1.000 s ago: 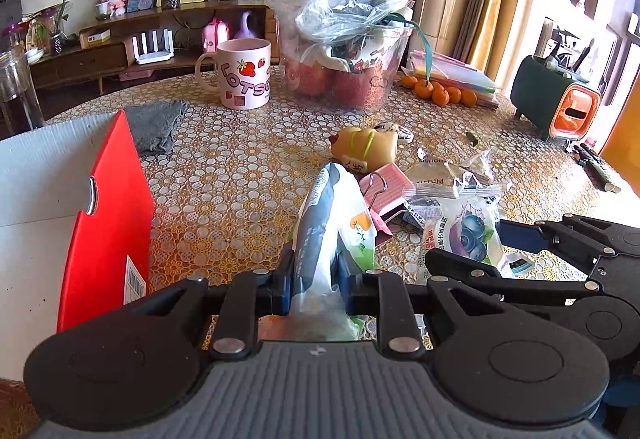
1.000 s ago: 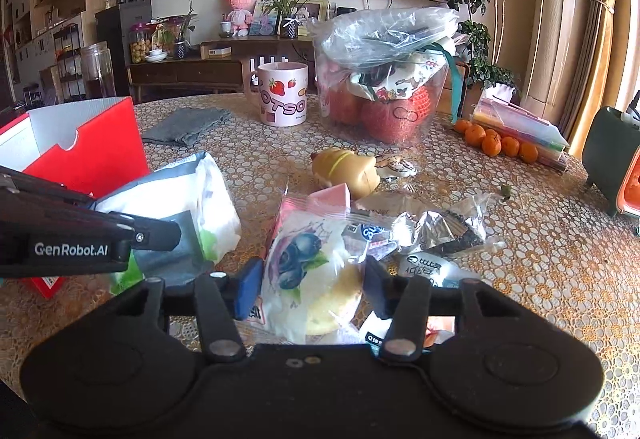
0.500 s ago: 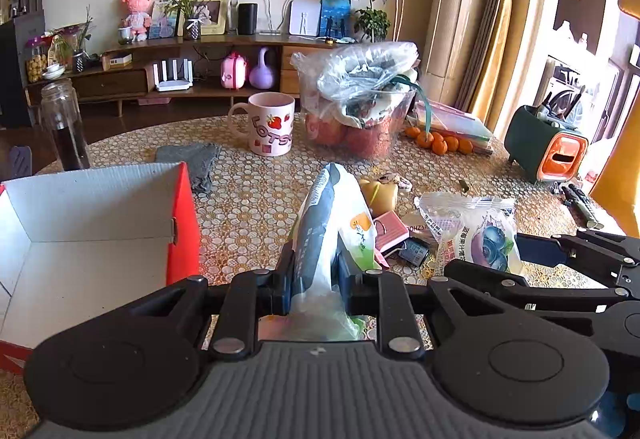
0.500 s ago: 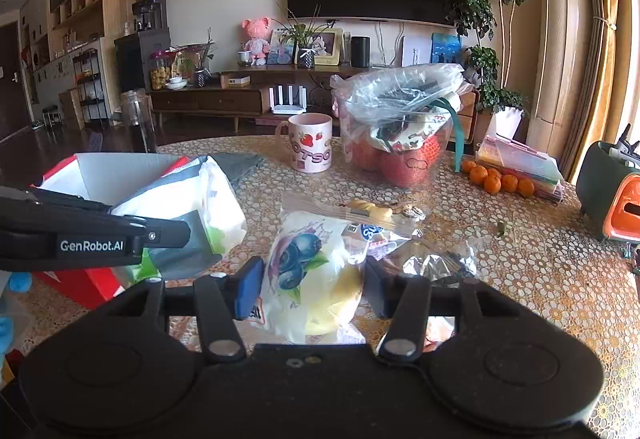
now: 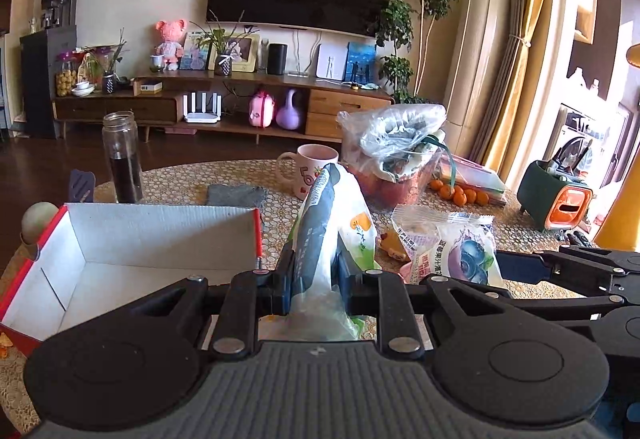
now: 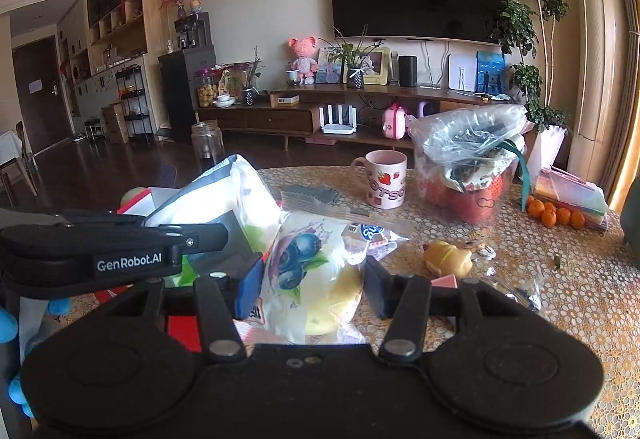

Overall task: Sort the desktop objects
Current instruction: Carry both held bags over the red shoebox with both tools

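Observation:
My left gripper [image 5: 314,271] is shut on a white, green and dark snack bag [image 5: 328,223] and holds it up above the table, just right of the open red box with a white inside [image 5: 120,255]. My right gripper [image 6: 306,291] is shut on a blueberry bread packet [image 6: 312,271], also lifted; it shows in the left wrist view [image 5: 452,251] to the right of the snack bag. The snack bag shows in the right wrist view [image 6: 236,195] on the left, over the red box [image 6: 136,203].
On the round lace-covered table [image 6: 560,299] stand a strawberry mug [image 6: 384,179], a plastic-wrapped fruit basket [image 6: 468,167], oranges [image 6: 554,215], a yellow toy [image 6: 446,259], a grey cloth [image 5: 236,195] and a glass jar [image 5: 122,155]. A green-orange case [image 5: 554,199] is at the right.
Both grippers have risen with their packets and moved left towards the red box; the box's white inside now shows fully in the left wrist view.

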Demonstrator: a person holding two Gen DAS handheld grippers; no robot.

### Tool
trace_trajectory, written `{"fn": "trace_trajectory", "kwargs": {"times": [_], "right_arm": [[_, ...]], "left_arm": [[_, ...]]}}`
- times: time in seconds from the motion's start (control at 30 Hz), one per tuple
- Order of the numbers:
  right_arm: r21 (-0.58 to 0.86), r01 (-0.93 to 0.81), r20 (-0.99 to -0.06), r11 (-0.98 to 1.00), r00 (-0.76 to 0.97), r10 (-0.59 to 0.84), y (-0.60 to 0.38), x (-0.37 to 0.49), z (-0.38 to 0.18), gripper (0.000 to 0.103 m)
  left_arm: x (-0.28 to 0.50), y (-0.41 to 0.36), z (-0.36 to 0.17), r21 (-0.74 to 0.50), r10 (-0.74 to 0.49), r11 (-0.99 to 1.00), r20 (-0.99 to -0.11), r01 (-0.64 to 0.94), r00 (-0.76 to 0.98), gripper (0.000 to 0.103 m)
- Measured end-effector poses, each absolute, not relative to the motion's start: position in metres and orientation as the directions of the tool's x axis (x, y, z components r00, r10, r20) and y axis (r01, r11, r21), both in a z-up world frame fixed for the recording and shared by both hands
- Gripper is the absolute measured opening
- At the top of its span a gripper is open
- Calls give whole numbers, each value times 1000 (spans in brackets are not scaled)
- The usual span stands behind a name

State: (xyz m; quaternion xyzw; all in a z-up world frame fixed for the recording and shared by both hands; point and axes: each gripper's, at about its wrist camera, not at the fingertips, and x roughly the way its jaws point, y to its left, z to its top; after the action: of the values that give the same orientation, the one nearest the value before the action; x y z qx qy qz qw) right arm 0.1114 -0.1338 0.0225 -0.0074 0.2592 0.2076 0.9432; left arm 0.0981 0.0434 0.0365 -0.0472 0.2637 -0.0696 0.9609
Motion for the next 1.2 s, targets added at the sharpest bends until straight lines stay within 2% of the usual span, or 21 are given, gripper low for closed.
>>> {"fn": "trace_trajectory", "kwargs": {"times": [0.5,0.83,1.2], "right_arm": [[74,-482,-487,873,746,453,-61,120,34,53],[93,-517,-541,851,691,479,-22,141,21,53],[91,-544,-622,834,623,474,19,177,-2,53]], "left_arm": [[89,127,41,-124,-60,992,-478,1,876,21],[104,178,26,-102,-5,993,-529,-58,849,21],[154,213,8,-50,20,997,-605,-63,796,21]]}}
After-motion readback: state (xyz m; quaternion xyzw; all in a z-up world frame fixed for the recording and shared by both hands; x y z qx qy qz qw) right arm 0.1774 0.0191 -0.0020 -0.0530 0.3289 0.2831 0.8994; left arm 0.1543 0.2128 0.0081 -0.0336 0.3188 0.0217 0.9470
